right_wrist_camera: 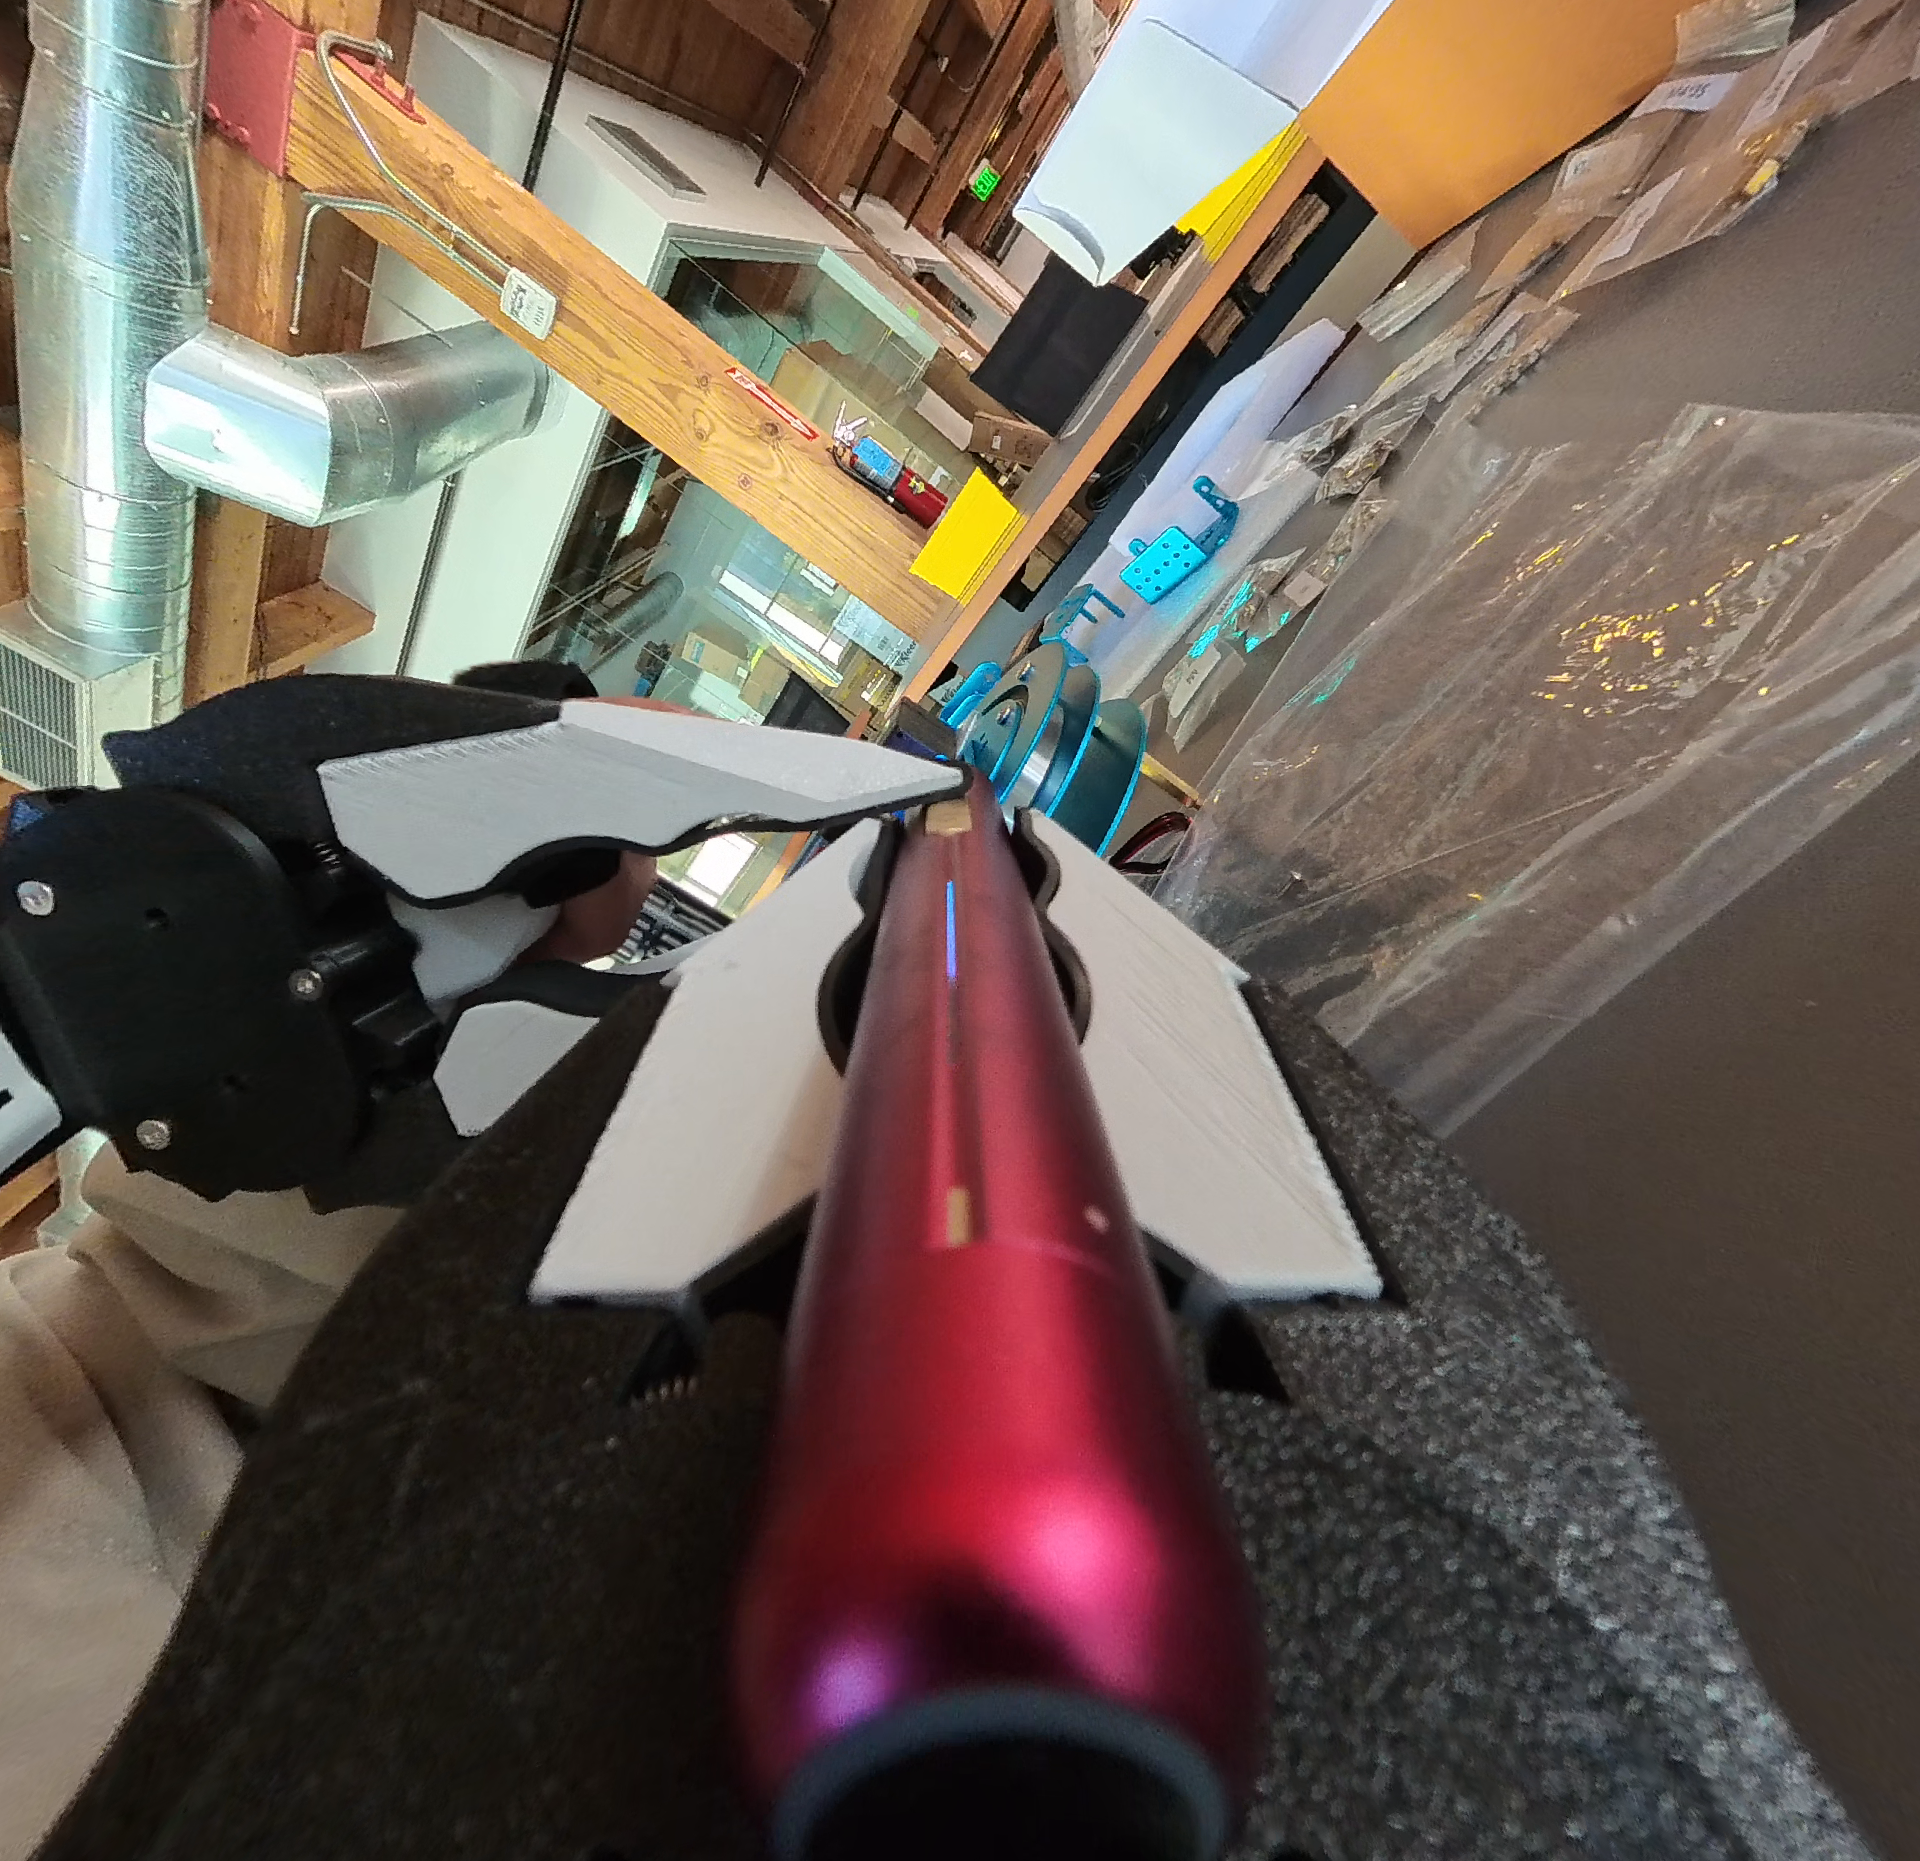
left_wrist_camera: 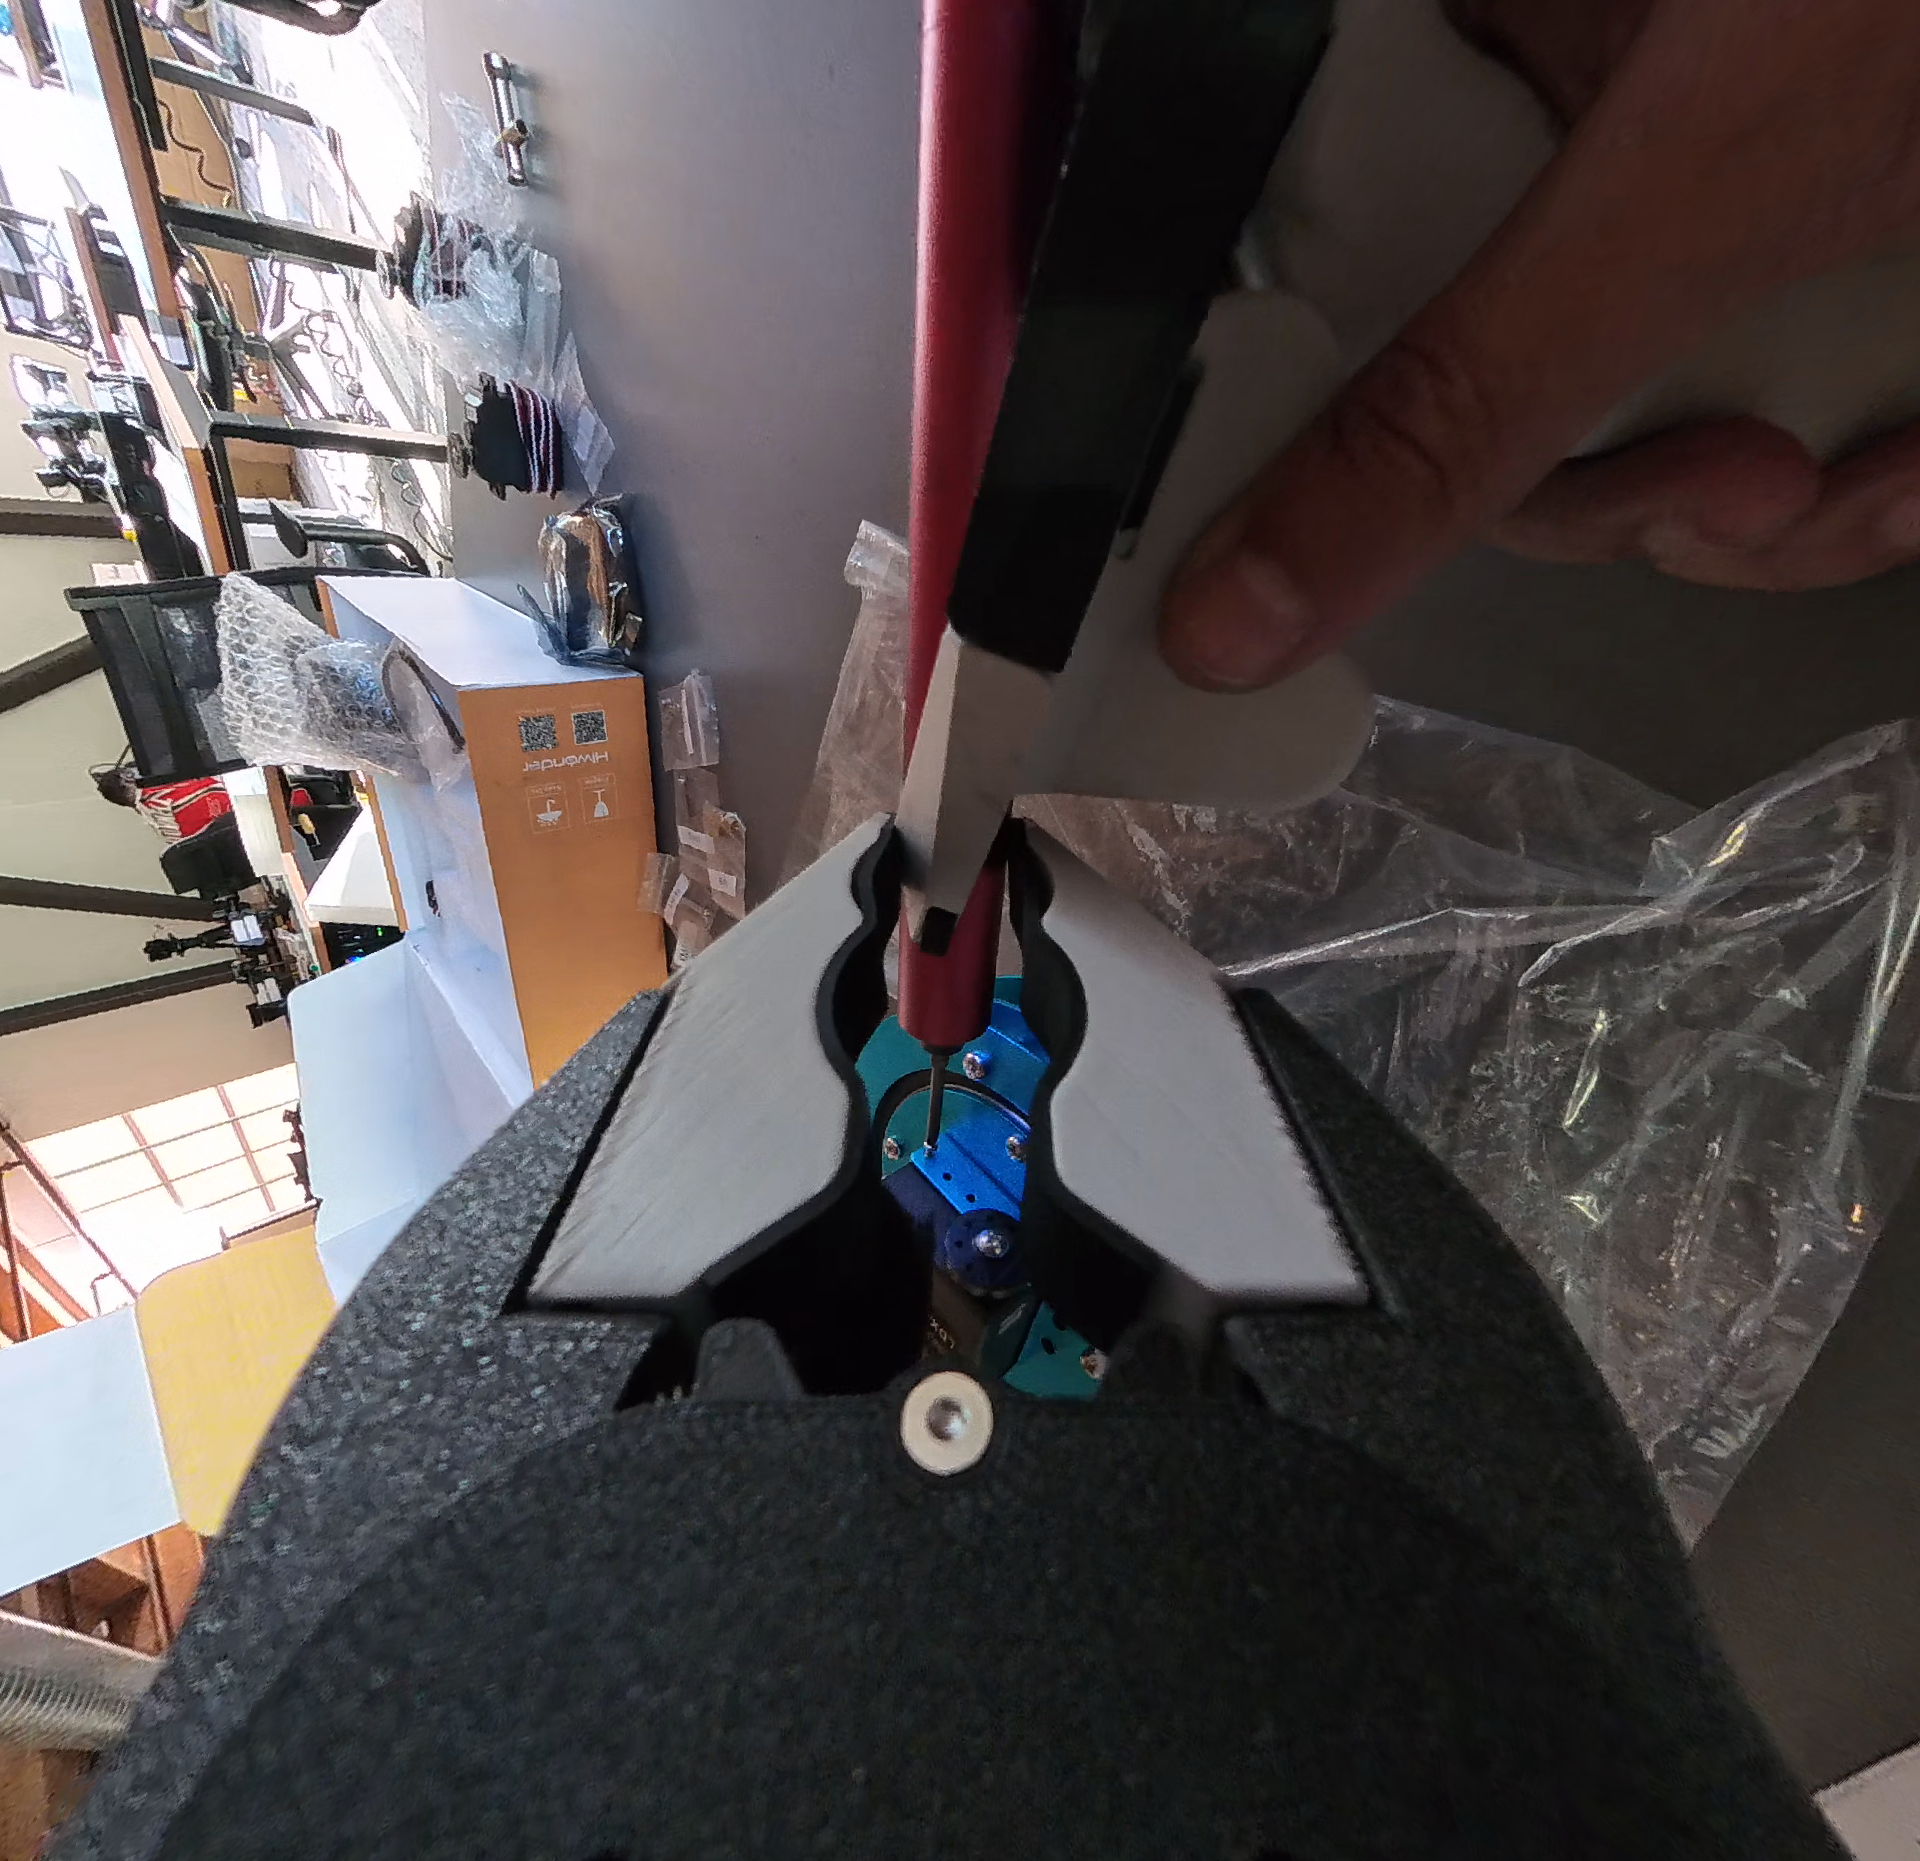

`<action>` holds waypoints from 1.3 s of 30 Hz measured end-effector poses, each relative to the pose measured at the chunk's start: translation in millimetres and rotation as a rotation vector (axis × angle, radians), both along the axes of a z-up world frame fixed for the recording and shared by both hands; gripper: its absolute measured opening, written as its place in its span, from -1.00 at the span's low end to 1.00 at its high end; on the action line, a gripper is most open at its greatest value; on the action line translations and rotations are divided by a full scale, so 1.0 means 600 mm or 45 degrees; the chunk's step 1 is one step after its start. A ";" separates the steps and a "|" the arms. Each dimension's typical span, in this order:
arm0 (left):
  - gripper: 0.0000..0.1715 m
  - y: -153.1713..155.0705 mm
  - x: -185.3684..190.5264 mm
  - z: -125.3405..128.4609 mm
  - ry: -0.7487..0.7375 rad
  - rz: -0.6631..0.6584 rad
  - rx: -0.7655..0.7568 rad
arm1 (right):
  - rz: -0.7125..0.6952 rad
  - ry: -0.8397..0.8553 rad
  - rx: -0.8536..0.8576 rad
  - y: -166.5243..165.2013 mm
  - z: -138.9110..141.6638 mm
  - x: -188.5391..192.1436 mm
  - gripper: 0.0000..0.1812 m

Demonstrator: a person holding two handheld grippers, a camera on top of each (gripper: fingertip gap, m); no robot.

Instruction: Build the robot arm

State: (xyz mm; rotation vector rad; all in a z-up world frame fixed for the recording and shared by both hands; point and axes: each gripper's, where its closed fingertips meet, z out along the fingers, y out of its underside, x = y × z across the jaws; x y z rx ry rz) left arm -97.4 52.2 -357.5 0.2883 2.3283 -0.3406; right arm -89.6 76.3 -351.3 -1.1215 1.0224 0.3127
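While right hand-held gripper (right_wrist_camera: pixel 961 824) clamps red screwdriver (right_wrist_camera: pixel 966 1240), bit sits on screw (left_wrist_camera: pixel 928 1149) of blue metal assembly (left_wrist_camera: pixel 961 1136), frame centre; left hand-held gripper (left_wrist_camera: pixel 951 861) grasps assembly. Advice: keep driver axial, steady.

Orange-and-white box (left_wrist_camera: pixel 566 835): printed brand word, two square codes, two pictograms. Small parts bags (right_wrist_camera: pixel 1662 149): white labels, possibly numbered, too blurred.

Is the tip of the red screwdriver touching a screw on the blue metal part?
Yes, the red screwdriver has its bit tip seated on a small screw on the blue metal part.
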 end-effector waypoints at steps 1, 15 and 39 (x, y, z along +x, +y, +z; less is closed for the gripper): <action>-0.80 0.001 -0.001 0.000 0.004 0.005 0.002 | -0.001 -0.008 -0.007 0.001 0.000 -0.001 -0.78; -0.73 -0.002 -0.006 0.016 -0.152 -0.017 -0.034 | 0.027 -0.051 -0.003 -0.010 0.008 -0.004 -0.77; -0.78 0.114 0.027 0.032 0.008 0.554 -0.602 | 0.240 -0.071 0.138 -0.026 0.035 -0.006 -0.78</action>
